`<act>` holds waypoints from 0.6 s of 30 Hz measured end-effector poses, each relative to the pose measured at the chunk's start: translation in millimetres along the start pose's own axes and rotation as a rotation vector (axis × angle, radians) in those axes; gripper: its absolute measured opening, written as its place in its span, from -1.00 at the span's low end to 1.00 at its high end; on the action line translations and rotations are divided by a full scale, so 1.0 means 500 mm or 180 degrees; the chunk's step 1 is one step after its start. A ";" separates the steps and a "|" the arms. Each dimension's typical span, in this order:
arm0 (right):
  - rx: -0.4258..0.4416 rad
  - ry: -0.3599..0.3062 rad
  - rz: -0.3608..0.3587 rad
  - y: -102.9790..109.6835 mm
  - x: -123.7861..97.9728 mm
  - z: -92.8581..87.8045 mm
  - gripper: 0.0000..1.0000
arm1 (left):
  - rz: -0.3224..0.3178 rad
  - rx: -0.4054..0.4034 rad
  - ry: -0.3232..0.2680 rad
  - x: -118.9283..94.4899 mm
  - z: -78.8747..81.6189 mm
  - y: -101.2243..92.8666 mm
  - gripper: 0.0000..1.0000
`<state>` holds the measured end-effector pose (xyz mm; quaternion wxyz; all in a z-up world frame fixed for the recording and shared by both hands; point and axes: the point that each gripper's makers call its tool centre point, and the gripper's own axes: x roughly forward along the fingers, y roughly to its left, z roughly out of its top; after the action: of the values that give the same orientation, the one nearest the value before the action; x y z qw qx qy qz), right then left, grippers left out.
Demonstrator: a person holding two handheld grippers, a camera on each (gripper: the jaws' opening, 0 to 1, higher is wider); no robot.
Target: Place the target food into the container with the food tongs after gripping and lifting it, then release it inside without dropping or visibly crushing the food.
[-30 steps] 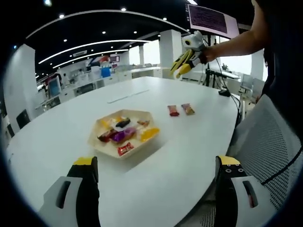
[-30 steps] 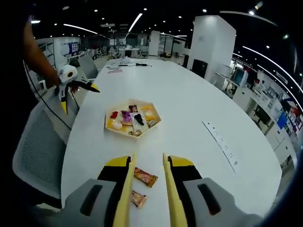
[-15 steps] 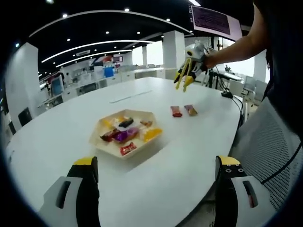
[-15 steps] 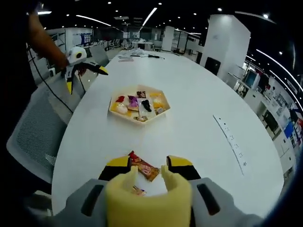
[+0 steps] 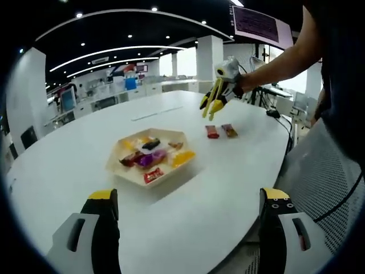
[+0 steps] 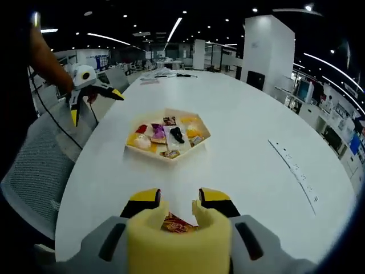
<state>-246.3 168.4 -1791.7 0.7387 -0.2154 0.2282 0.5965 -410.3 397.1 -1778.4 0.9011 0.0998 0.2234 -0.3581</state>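
The right gripper (image 6: 178, 201) holds yellow tongs (image 6: 178, 242) with their tips apart, poised over a wrapped snack (image 6: 177, 224) on the white table (image 6: 251, 165); the left gripper view shows two snacks (image 5: 220, 131) side by side beyond the tray (image 5: 149, 161), with the tongs just above them. The hexagonal tray, full of wrapped sweets, sits mid-table, well apart from the snacks. The left gripper (image 5: 191, 200) hangs spread wide over the table's near edge, holding nothing
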 end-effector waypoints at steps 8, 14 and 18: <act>0.0069 0.0125 0.0055 0.022 -0.004 -0.059 -0.46 | -0.0007 -0.0022 0.0023 0.002 -0.005 0.001 0.99; -0.0102 0.0333 0.0084 0.018 -0.014 -0.082 -0.44 | -0.0019 -0.0028 0.0033 0.003 -0.008 0.000 0.99; -0.0277 0.0455 0.0148 0.020 -0.015 -0.088 -0.45 | -0.0022 -0.0037 0.0042 0.003 -0.009 0.000 0.99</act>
<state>-261.2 138.4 -1823.0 0.6964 -0.2840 0.2591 0.6060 -410.8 397.8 -1783.2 0.8989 0.0962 0.2317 -0.3592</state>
